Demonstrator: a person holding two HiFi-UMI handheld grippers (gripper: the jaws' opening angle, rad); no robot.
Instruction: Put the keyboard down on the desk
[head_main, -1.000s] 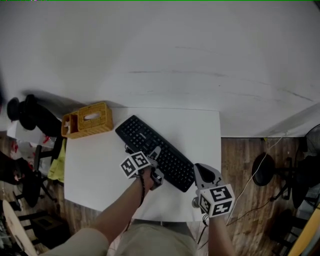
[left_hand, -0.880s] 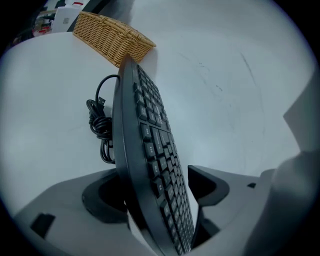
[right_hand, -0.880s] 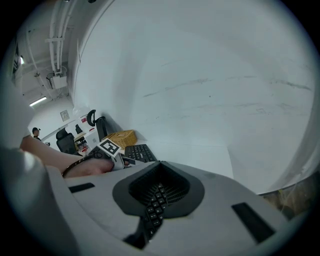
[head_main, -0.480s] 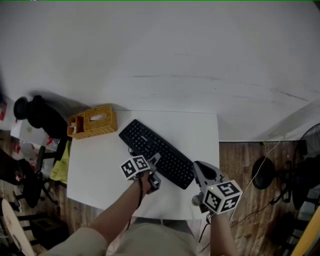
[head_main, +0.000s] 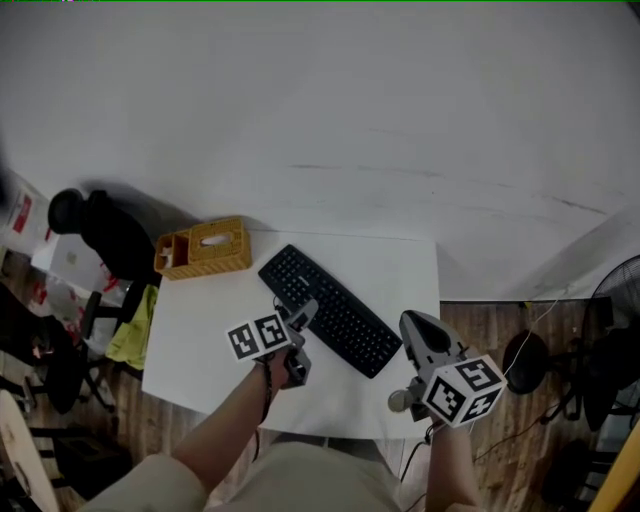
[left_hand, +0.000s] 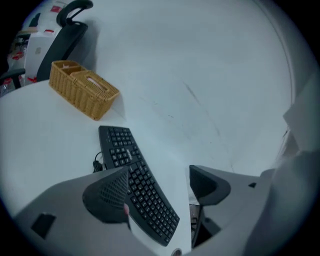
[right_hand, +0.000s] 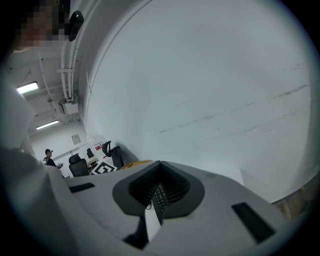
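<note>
Keyboard, black and flat on the white desk, runs slantwise from the upper left toward the lower right of the head view, in the right half of the desk top and clear of its edges. In the left gripper view the keyboard shows in the gap of my left tool, whose jaws are spread wide; neither pad presses on the keys, and a short loop of black cable curls beside the keyboard's left edge. From above, my left tool sits just beside the keyboard's near long edge, with its marker cube toward the lower left. My right tool hangs near the keyboard's lower right end, at the desk's right edge and apart from the keys. In the right gripper view my right tool has its jaws pressed together with nothing between them; a strip of the keyboard shows through the hollow where they meet. Farther out, a woven yellow basket stands at the upper left corner of the desk, well apart from the keyboard; it also shows at the upper left of the left gripper view. Beyond that corner stands a black office chair. Wooden floor shows to the right of the desk.
</note>
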